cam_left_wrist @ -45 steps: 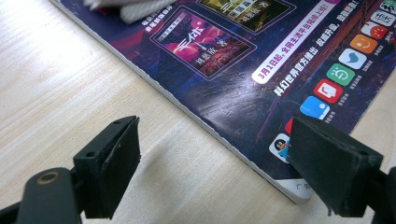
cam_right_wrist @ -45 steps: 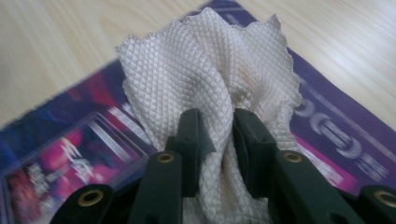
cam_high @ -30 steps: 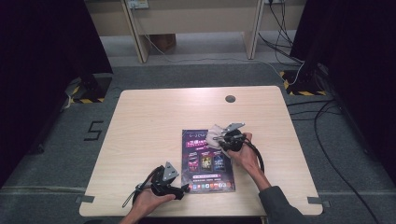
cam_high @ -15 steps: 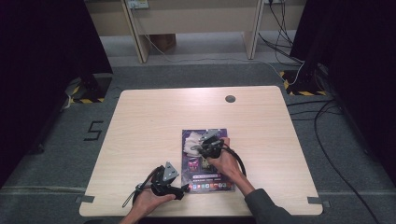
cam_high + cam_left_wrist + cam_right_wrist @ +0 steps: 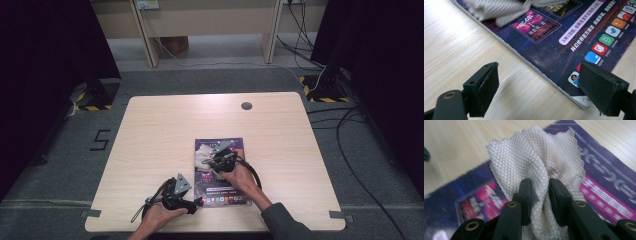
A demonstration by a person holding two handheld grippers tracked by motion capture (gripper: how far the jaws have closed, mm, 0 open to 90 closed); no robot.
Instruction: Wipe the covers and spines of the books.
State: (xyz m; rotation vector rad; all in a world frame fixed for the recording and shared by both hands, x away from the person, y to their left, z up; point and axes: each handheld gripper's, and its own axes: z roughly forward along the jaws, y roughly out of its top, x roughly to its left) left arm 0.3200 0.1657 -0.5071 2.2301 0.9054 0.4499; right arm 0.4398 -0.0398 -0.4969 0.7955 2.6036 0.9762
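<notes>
A pale wooden counter (image 5: 160, 135) carries a glossy purple magazine (image 5: 225, 190) lying flat near the person's edge. It looks thin, smooth and slippery, light enough to slide if pushed, so it probably wants pinning at a corner. The left gripper (image 5: 199, 202) rests at the magazine's near left corner, its jaws standing wide, one over bare wood and one over the cover, gripping nothing. On the cover's upper left part lies a small cream cloth (image 5: 536, 157), waffle-woven, soft and limp, light, and easy to bunch; it is best held by a gathered fold. The right gripper (image 5: 212, 161) has its jaws drawn narrow, pinching just such a bunched fold. Compared with a second ago, the right gripper and cloth have shifted from the magazine's upper right edge across to its left side; the left gripper has stayed put.
</notes>
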